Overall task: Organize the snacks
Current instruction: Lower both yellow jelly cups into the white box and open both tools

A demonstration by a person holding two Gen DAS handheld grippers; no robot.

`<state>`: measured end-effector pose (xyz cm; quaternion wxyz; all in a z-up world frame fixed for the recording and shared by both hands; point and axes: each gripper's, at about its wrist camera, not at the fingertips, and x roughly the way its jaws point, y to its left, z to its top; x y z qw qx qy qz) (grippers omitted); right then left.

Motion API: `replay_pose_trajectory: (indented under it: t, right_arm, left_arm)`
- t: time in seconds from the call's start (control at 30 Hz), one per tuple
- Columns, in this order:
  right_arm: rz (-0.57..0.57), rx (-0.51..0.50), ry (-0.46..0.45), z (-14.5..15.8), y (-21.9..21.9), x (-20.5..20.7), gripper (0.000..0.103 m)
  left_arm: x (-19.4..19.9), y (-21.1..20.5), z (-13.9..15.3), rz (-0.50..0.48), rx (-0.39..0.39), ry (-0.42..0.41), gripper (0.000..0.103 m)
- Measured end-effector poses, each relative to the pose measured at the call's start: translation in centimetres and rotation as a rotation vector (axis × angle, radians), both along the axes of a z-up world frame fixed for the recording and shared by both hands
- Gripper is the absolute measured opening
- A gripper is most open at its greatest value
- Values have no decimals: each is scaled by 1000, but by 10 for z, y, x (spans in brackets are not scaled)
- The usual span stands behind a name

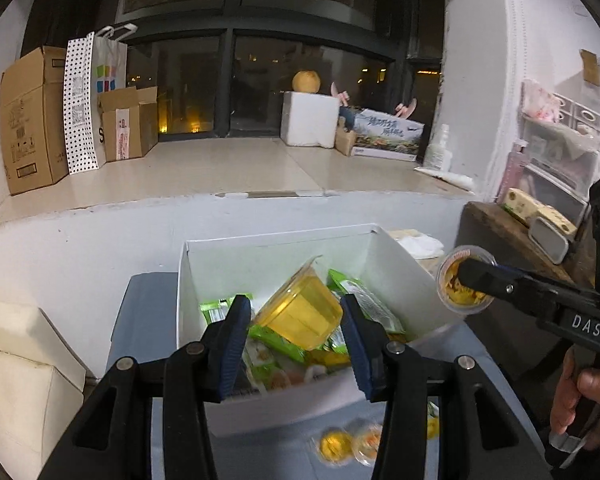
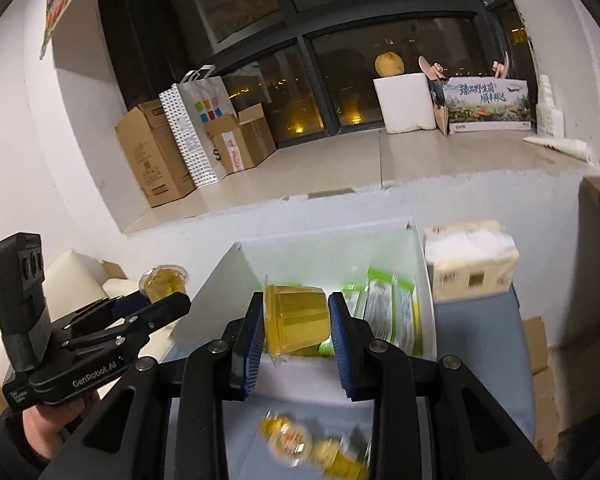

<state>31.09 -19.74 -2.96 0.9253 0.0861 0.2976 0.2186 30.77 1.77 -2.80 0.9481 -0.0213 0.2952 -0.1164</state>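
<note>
We see a grey table (image 1: pixel 140 312) under a wide window ledge (image 1: pixel 228 172) stacked with cardboard boxes (image 1: pixel 32 120), and on it a white box (image 1: pixel 228 264) already holding green snack packets (image 2: pixel 384 312). Our left gripper (image 1: pixel 296 316) clasps a yellow jelly cup (image 1: pixel 300 316) above the box. Our right gripper (image 2: pixel 296 320) clamps another jelly cup (image 2: pixel 296 320); more cups (image 2: pixel 292 444) lie near us on the table.

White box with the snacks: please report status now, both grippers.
Left gripper shut on a clear yellow jelly cup. Right gripper shut on another yellow jelly cup. Both above the white box. More cups on the blue surface. Nothing blocking.
</note>
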Motion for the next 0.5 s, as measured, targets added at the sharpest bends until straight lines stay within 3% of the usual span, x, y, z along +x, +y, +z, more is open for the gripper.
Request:
replay_pose_trajectory:
  t: [0.1,0.13,0.17,0.2,0.5]
  right_arm:
    - [-22,-29,60,-12,4,30,39]
    - [-21,-27,85,-16,4,36,51]
    - [-24,-21,108,-20,4,40,86]
    - [-38,-17,101,-21,2,40,102]
    - [-51,27,72,-23,-11,15,103]
  left_arm:
    - [21,1,-12,24,31,32,52]
    - [23,1,-15,38,36,40,65]
    - [26,3,-18,54,39,52,92]
    - [27,6,-20,63,34,58,103]
    - [13,16,-26,78,27,60,103]
